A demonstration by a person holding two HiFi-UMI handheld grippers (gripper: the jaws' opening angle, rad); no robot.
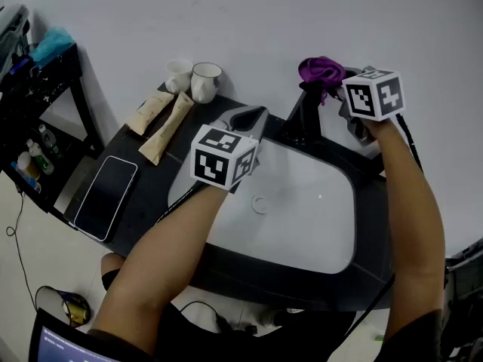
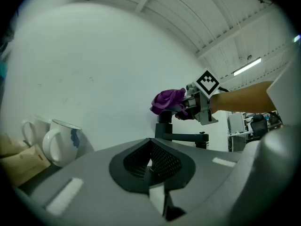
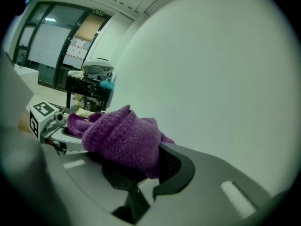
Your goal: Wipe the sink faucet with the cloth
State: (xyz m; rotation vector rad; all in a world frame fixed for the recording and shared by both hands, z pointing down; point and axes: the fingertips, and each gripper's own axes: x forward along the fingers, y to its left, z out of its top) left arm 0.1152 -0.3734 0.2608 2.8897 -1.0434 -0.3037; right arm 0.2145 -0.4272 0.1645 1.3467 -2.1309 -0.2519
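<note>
The left gripper [image 1: 249, 119] hovers over the back rim of the sink [image 1: 324, 228]. Its jaws are clenched on nothing, and it sits just left of the black faucet [image 1: 304, 119]. The purple cloth [image 1: 321, 69] is bunched on the faucet's top, grasped in the jaws of the right gripper [image 1: 341, 89].

The wipe looks barely begun, since only the top is covered. To do it well, the right gripper should press the cloth against the faucet and draw it down the column and along the spout. It should turn as it goes so that fabric, not jaw, meets the faucet. The wall close behind leaves little room at the back.

On the bench to the left lie a phone [image 1: 106, 197], two tubes [image 1: 167, 127] and two mugs [image 1: 205, 83], all well apart from the faucet. The left gripper is the nearest obstacle to a sweep along the spout.
</note>
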